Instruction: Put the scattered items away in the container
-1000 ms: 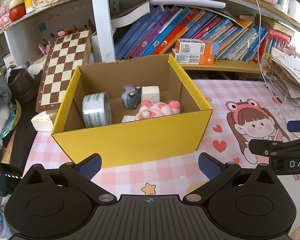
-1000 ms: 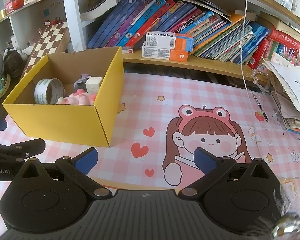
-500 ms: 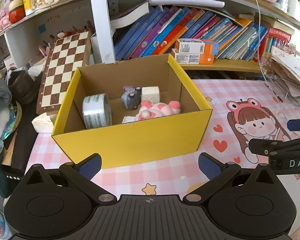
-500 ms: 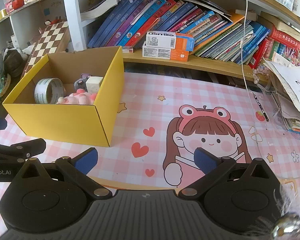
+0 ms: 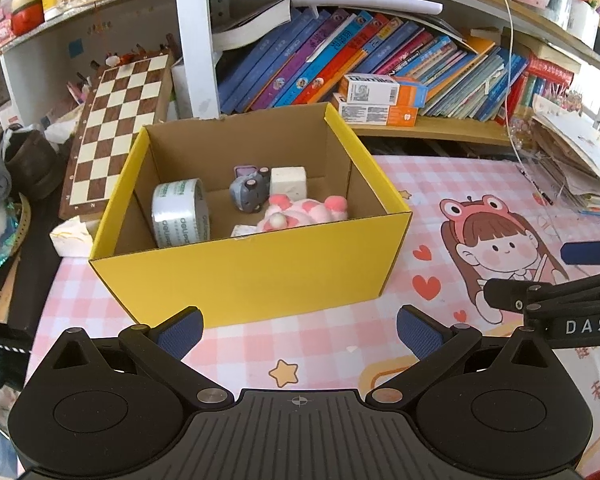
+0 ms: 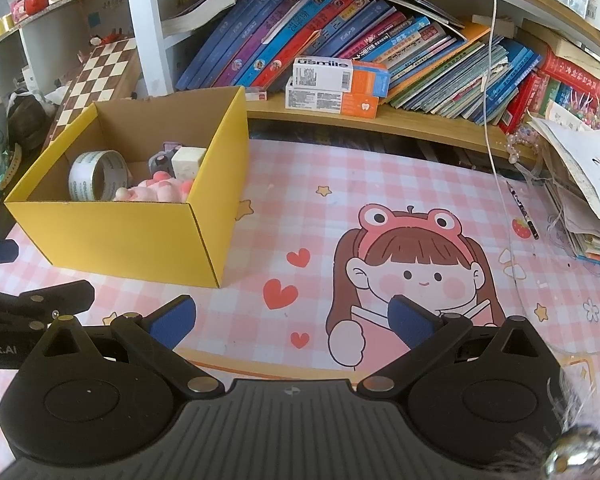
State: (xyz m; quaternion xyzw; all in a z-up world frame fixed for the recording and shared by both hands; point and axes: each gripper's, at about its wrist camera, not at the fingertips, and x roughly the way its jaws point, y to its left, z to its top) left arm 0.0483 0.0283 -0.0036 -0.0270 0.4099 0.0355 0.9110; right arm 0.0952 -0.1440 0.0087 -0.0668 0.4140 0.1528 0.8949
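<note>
Yellow box, open top, centre of the left wrist frame, standing on the surface, which wears a pink checked mat.

Contents of box:
- Tape roll, upright against the left wall, print reading "deli" in part.
- Grey figure, at the back, touching a white cube to its right.
- Pink plush, front right, lying beside the grey figure.

Left hand-held gripper: lower centre of its frame, blue pads spread wide, nothing between them, just short of the box's near wall.

Right hand-held gripper: lower centre of its frame, pads spread wide and empty, over the mat's cartoon girl with frog hat. Its arm shows at the right edge of the left view, lettered "DAS".

Background: leaning books on the shelf, upper centre; two stacked cartons in front, the top one marked "usmile". Chessboard, upper left, propped behind the box. Paper pile, right edge.
</note>
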